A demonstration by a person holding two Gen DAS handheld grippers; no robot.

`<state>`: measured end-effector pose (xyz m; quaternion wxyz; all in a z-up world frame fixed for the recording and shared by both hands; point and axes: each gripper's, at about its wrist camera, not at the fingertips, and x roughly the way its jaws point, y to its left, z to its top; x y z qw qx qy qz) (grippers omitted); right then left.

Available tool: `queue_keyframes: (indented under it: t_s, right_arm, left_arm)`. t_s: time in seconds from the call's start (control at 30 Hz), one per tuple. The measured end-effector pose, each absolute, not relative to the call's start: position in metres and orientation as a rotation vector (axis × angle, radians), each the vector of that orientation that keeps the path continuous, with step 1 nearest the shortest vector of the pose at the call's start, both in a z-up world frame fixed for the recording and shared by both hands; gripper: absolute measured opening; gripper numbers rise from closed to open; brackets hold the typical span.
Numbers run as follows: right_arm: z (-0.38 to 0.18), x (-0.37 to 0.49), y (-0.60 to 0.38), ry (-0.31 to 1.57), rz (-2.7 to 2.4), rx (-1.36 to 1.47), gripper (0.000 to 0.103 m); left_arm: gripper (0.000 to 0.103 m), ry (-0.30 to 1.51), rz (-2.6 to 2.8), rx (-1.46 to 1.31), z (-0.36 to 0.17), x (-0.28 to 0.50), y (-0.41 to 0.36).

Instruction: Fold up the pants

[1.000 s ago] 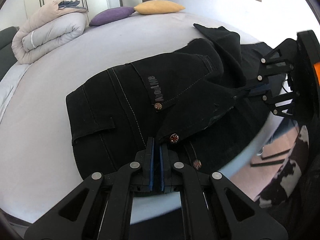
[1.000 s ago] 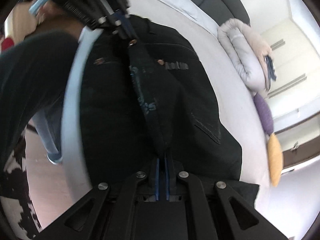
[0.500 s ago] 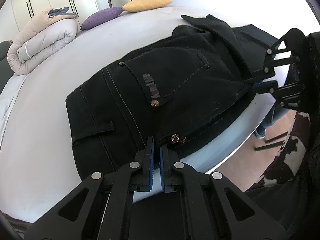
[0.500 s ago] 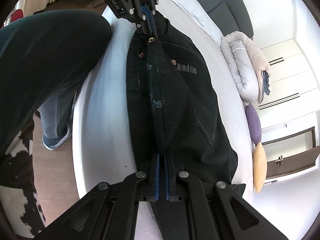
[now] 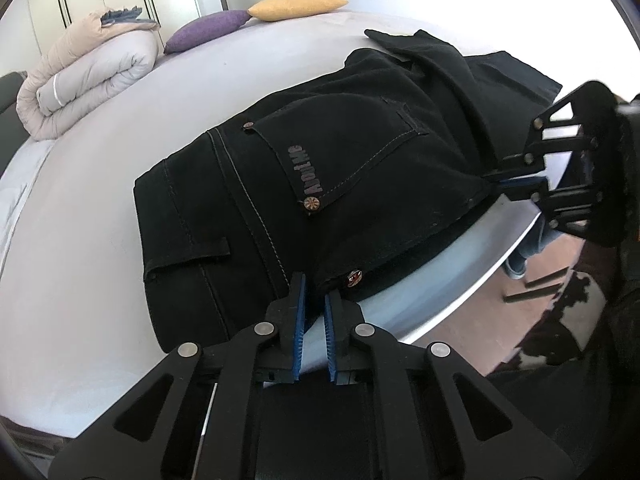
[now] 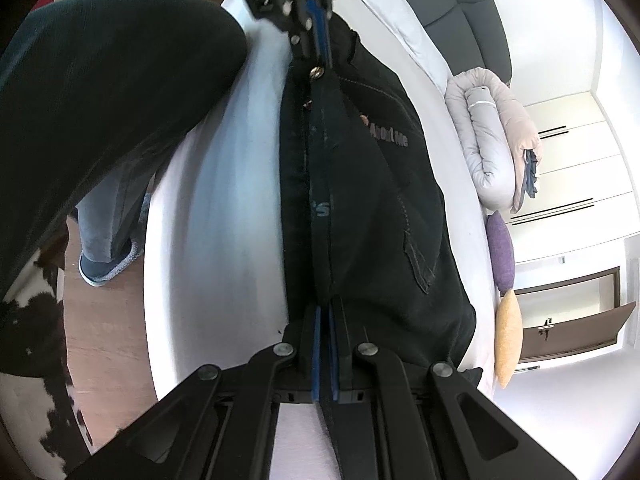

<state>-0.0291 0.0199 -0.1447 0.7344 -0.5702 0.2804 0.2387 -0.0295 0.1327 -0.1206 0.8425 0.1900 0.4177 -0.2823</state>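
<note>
Along the bed's [image 5: 80,240] near edge the black pants [image 5: 360,152] lie folded lengthwise; my left tool [image 5: 314,312] is slackened at the waistband, my right tool [image 6: 325,316] pinches the fold. Crosswise folds remain, I judge.

Left gripper [image 5: 314,312]: matte black linkage arms with triangular cut-outs, round silver rivets at each pivot, ribbed blue pads [image 5: 298,332] lining the inner finger faces. Right gripper [image 6: 325,320]: same build, same blue pads [image 6: 316,356] (four silver rivets across its linkage too). Beside the far claw, the person's dark sleeve [image 6: 100,92]; below it, grey-blue trouser leg [image 6: 104,216] and matching slipper [image 6: 108,266].
</note>
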Motion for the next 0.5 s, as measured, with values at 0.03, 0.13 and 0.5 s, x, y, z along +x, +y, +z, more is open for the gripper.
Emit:
queue_keyframes:
  t_s: [0.03, 0.13, 0.5]
  right_arm:
    - [-0.145, -0.030, 0.020, 0.612, 0.523, -1.259, 0.006]
    - [-0.148, -0.031, 0.021, 0.612, 0.513, -1.278, 0.007]
    - [-0.145, -0.026, 0.022, 0.650, 0.495, -1.229, 0.008]
  left_arm:
    - [0.010, 0.895, -0.600, 0.395, -0.118, -0.029, 0.133]
    - [0.014, 0.934, -0.607, 0.402, -0.112, -0.028, 0.132]
    - [0.027, 1.001, -0.542, 0.378, -0.098, -0.019, 0.155]
